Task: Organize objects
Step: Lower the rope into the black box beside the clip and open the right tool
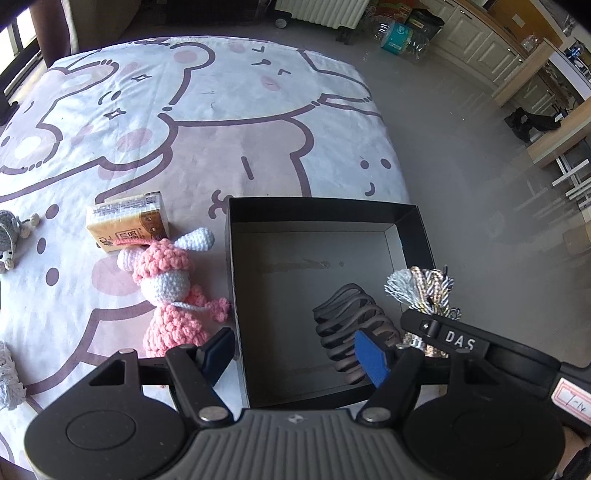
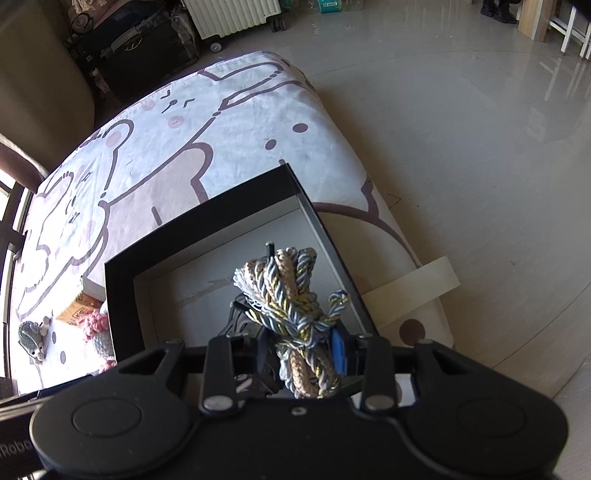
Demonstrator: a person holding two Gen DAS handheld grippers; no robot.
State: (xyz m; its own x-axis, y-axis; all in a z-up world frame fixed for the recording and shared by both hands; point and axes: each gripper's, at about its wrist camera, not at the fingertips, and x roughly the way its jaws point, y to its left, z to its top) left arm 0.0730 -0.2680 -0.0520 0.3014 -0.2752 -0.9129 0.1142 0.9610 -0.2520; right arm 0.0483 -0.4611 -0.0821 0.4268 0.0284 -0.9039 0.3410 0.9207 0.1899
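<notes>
Nearest, left gripper (image 1: 295, 354) hanging over the near edge of the black box (image 1: 321, 210), jaws apart with nothing pressed between them; one blue pad outside the box's left wall, the other above a dark claw hair clip (image 1: 351, 325) lying on the box floor near the near right corner. Just right of that, right gripper (image 2: 306, 354) clenched on a knotted bundle of twisted cord (image 2: 291, 299) in silver, gold and tan, held upright above the right part of the box, frayed ends pointing up. Cannot tell whether the bundle touches the box floor. Box itself open-topped, grey inside, resting on a bedspread (image 1: 221, 110) printed with cartoon bears in pink and brown, close to the bed's right edge. Left of the box and touching its wall or nearly so, a pink and white crochet doll (image 1: 170, 284) lying flat. Just beyond the doll's head, a tan tissue pack (image 1: 129, 221). Further left, at the edge of the left wrist view, a small grey crochet animal (image 1: 9, 236). Far beyond the bed, pale floor, a white radiator (image 1: 321, 11) and light cabinets (image 1: 480, 40).
</notes>
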